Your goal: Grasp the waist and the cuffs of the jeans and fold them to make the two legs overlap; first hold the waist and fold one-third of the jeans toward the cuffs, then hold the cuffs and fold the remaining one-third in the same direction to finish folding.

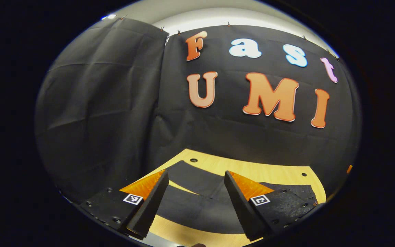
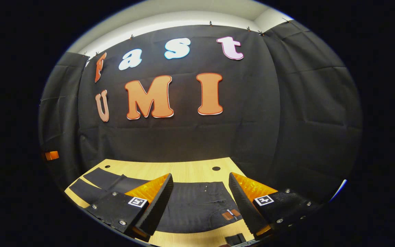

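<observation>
Here, flat black denim jeans [image 2: 197, 202] cover the smooth wooden table [image 2: 183, 171].

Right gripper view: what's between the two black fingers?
Between the right gripper's open fingers lies the waist end of the dark jeans, flat on the wooden table, nothing held; a brown patch shows there.

I hold the left tongs [image 1: 196, 202] and the right tongs [image 2: 201, 204] level, both spread wide, gripping nothing.
</observation>
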Available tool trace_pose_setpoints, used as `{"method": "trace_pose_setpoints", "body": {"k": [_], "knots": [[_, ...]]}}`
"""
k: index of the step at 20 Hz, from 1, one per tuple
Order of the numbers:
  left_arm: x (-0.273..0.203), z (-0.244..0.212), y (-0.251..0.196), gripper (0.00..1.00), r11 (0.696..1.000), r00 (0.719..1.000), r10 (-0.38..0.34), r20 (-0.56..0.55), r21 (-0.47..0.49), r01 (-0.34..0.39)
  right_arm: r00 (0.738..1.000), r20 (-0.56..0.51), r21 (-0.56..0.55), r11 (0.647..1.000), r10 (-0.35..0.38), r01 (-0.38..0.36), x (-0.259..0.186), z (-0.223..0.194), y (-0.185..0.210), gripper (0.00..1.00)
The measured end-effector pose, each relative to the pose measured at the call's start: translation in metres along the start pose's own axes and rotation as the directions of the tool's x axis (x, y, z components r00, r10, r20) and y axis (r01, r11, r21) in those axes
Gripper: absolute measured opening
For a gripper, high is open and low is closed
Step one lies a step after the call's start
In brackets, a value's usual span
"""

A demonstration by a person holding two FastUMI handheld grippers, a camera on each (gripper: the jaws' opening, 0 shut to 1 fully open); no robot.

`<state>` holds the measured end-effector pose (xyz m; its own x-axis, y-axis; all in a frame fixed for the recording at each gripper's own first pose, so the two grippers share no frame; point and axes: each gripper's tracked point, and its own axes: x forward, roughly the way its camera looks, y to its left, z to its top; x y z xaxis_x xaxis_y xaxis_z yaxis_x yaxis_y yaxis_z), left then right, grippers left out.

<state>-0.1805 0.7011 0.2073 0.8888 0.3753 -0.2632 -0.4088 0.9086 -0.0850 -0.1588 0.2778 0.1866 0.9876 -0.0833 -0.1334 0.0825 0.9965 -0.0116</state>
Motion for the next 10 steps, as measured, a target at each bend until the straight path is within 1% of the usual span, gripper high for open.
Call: {"method": "trace_pose_setpoints", "body": {"k": [1,2,4,5,8,10], "knots": [[0.007,-0.006,0.010,0.98,1.000,1.000,0.008,-0.023,-0.003,-0.008,1.000,-0.019,0.002,1.000,-0.004,0.004,0.003,-0.004,0.002,0.98],[0.015,-0.010,0.020,0.98,1.000,0.999,0.017,-0.043,-0.004,-0.017,0.999,-0.039,0.010,1.000,-0.008,0.009,0.005,-0.008,0.003,0.98],[0.032,-0.021,0.039,0.98,0.999,0.994,0.040,-0.097,-0.021,-0.043,0.996,-0.090,0.039,0.999,-0.017,0.020,0.012,-0.020,0.005,0.98],[0.038,-0.028,0.049,0.96,0.998,0.990,0.048,-0.131,-0.038,-0.054,0.993,-0.116,0.054,0.998,-0.024,0.031,0.016,-0.027,0.006,0.98],[0.063,-0.049,0.076,0.98,0.992,0.971,0.083,-0.226,-0.069,-0.101,0.983,-0.178,0.087,0.994,-0.048,0.064,0.030,-0.043,0.006,0.98],[0.072,-0.064,0.092,0.97,0.988,0.949,0.096,-0.301,-0.085,-0.127,0.974,-0.219,0.102,0.992,-0.053,0.077,0.039,-0.053,0.011,0.97]]}}
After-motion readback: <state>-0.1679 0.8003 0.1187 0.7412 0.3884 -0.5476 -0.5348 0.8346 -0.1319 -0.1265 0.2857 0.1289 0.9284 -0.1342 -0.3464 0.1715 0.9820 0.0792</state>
